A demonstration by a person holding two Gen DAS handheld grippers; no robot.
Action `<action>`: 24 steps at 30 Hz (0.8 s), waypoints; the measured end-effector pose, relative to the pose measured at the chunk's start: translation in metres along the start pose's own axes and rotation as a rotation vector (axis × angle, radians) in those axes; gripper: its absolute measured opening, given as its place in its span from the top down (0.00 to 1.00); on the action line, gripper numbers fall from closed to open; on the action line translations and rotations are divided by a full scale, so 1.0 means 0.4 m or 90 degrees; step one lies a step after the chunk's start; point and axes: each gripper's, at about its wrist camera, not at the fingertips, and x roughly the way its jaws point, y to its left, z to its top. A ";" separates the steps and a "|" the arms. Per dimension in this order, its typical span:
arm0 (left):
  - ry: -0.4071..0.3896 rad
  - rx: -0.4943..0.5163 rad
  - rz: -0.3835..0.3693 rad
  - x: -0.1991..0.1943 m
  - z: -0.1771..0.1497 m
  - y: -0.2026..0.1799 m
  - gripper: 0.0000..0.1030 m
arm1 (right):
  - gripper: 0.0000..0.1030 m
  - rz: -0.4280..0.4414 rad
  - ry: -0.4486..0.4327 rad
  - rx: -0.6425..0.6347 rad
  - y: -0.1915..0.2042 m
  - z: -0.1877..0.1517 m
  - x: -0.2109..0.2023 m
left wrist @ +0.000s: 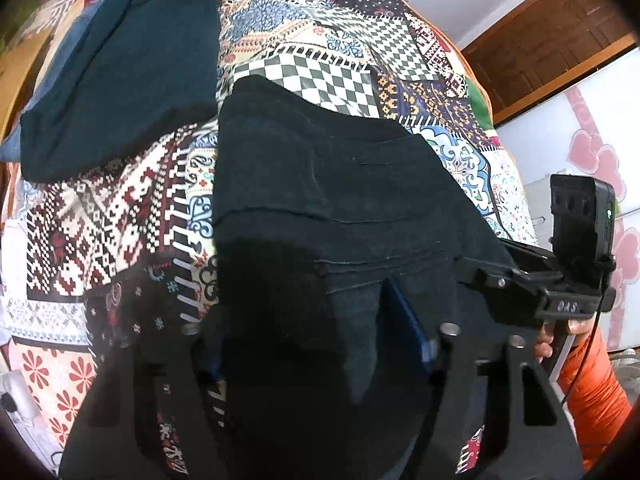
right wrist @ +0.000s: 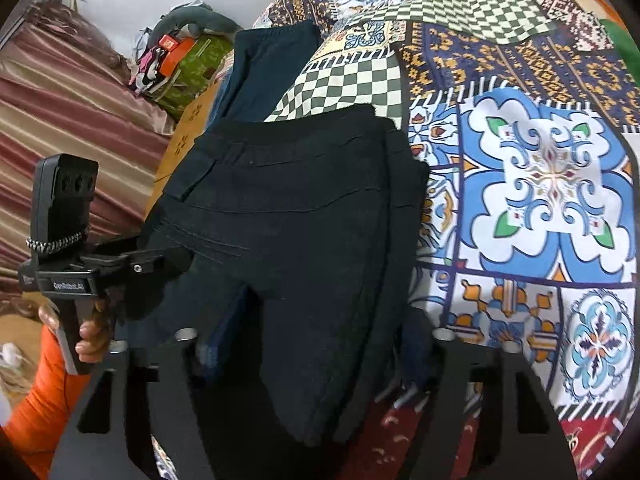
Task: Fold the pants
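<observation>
- A patchwork bedspread [left wrist: 328, 40] covers the whole surface in both views: checkerboard squares, blue floral tiles and red-and-white geometric bands.
- The black pants [left wrist: 328, 184], folded into a thick stack with seams and stitch lines showing, lie on the bedspread at the middle of the left wrist view. In the right wrist view the same pants [right wrist: 288, 216] run from the centre down toward 6 o'clock.
- A second folded garment, dark teal [left wrist: 132, 68], lies flat at about 10 o'clock from the black pants in the left view, apart from them; the right view shows it at 12 o'clock [right wrist: 264, 72], past the pants' far edge.
- A striped pink curtain [right wrist: 60, 120] hangs at 9 o'clock in the right view, with a cluttered green bundle [right wrist: 188, 72] at 11 o'clock.
- A wooden door [left wrist: 560, 40] stands at 2 o'clock in the left view.
- The left gripper [left wrist: 316, 344] straddles the near end of the black pants; blue pads sit on either side of the cloth, but dark blur hides whether they press on it, so its grip cannot be told.
- The right gripper [right wrist: 308, 344] likewise has the pants' near end between its blue pads; contact is too dark to judge.
- An orange sleeve [left wrist: 592, 392] and a hand [right wrist: 92, 336] on a gripper handle show at the frame edges.
</observation>
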 end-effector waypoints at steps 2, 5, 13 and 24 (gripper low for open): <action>-0.013 0.006 0.004 -0.014 -0.002 -0.001 0.47 | 0.65 0.014 0.001 0.012 0.002 0.005 0.000; -0.030 0.013 0.007 -0.042 -0.003 0.002 0.57 | 0.75 0.002 -0.006 -0.005 0.027 0.006 -0.009; -0.097 0.051 0.032 -0.135 0.007 -0.032 0.71 | 0.80 -0.035 -0.060 -0.077 0.137 0.035 -0.060; -0.305 0.080 0.085 -0.433 0.079 -0.016 0.72 | 0.80 -0.026 -0.211 -0.168 0.341 0.170 -0.147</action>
